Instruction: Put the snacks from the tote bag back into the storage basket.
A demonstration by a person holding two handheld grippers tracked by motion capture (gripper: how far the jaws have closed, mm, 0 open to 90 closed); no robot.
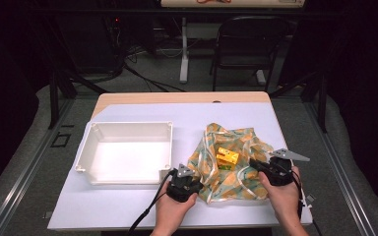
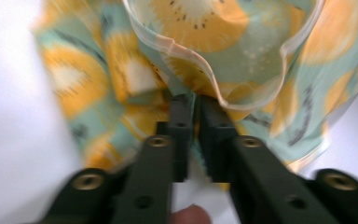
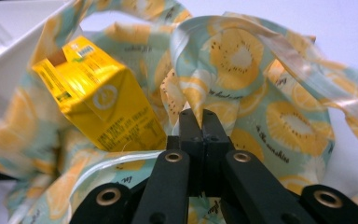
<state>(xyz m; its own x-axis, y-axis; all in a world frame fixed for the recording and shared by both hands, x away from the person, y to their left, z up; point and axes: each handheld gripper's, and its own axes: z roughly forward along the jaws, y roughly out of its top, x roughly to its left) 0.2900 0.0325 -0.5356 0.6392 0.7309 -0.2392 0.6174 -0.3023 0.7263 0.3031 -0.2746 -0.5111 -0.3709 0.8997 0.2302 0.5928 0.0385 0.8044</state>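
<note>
Mid-wrap on the bench: left gripper (image 1: 191,178) and right gripper (image 1: 262,166), jaws of both pinched on cloth (image 1: 211,184) edges, carton (image 1: 227,157) lying at its middle; next, probably folding both edges inward over it.

The room was dark. A white bench (image 1: 128,206) stood on grey floor (image 1: 24,162). Behind it were a black chair (image 1: 246,44), a white post (image 1: 183,49) and cables (image 1: 142,78).
</note>
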